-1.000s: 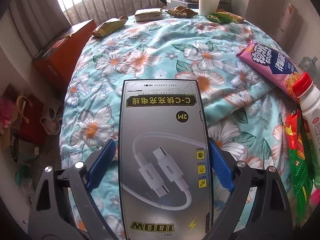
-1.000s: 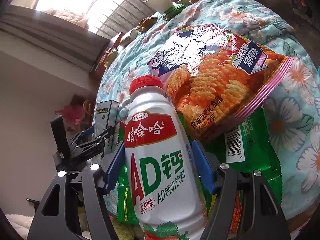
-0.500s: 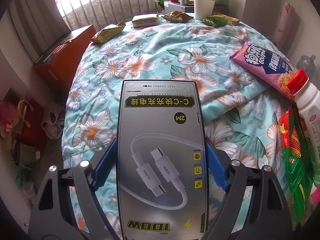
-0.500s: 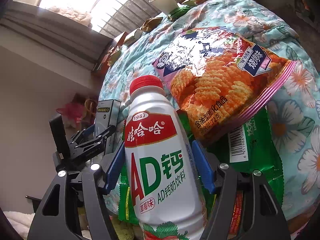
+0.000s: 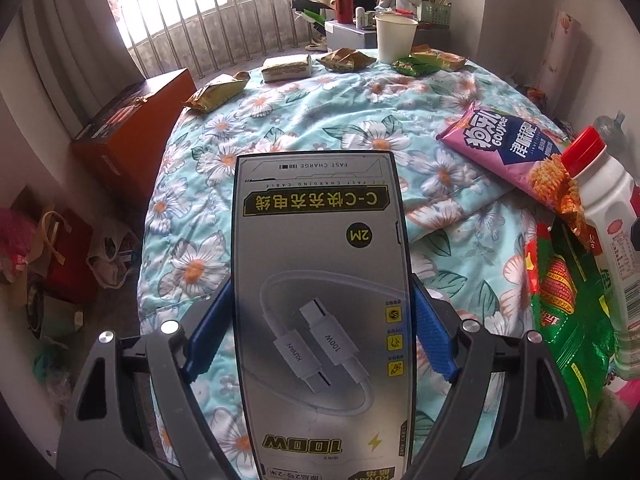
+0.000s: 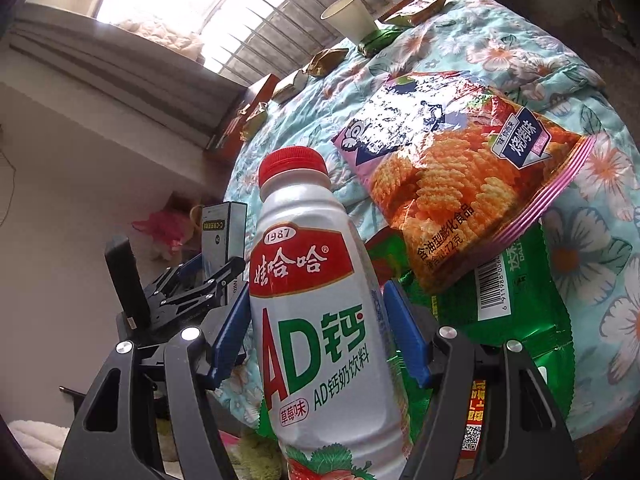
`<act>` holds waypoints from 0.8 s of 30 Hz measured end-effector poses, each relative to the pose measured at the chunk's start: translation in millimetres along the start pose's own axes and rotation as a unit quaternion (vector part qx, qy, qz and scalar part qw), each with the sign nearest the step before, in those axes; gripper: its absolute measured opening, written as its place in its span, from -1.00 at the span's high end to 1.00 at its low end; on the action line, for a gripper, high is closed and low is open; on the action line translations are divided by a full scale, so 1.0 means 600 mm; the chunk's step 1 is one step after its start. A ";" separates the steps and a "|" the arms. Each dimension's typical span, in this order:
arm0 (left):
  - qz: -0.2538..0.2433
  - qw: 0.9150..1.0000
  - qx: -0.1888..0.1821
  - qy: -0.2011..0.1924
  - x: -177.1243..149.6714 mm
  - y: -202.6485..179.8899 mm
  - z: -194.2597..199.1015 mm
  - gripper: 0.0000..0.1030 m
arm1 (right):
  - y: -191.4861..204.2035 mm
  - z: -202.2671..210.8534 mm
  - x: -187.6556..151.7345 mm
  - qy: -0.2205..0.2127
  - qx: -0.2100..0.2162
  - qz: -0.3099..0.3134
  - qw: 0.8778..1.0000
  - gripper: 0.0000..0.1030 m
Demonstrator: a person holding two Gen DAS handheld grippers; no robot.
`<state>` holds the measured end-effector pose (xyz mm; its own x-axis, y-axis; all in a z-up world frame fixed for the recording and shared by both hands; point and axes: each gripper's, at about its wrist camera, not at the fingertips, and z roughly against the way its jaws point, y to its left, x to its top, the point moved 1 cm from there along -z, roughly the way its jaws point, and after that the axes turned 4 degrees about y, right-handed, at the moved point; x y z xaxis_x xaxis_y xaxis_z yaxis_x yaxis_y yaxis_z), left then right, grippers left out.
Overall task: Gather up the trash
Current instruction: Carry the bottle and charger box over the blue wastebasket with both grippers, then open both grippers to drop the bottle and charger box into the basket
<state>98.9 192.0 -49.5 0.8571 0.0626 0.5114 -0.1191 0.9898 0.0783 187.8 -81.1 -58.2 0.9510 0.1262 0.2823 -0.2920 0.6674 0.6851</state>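
Left gripper (image 5: pixel 320 332) pinches the grey cable box (image 5: pixel 320 300) over the floral quilt (image 5: pixel 280 128); right gripper (image 6: pixel 318 332) clamps the white bottle (image 6: pixel 320 320). Only the right view shows the orange snack bag (image 6: pixel 460 168); paper cup (image 5: pixel 395 38) far back

Left hand-held gripper (image 5: pixel 320 332), blue pads clamped on a grey cable box (image 5: pixel 320 280), right hand-held gripper (image 6: pixel 320 336) clamped round a white red-capped drink bottle (image 6: pixel 316 300)
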 end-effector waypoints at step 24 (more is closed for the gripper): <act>-0.175 0.943 -0.199 -0.204 0.233 -0.302 0.290 -0.51 | -0.118 0.419 -0.051 -0.318 0.006 -0.041 0.947 -0.26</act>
<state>153.2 -0.6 156.7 0.5356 -0.2509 0.8064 0.4016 0.9156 0.0181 153.4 -316.8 53.6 0.7173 -0.3964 0.5730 -0.2250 0.6466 0.7289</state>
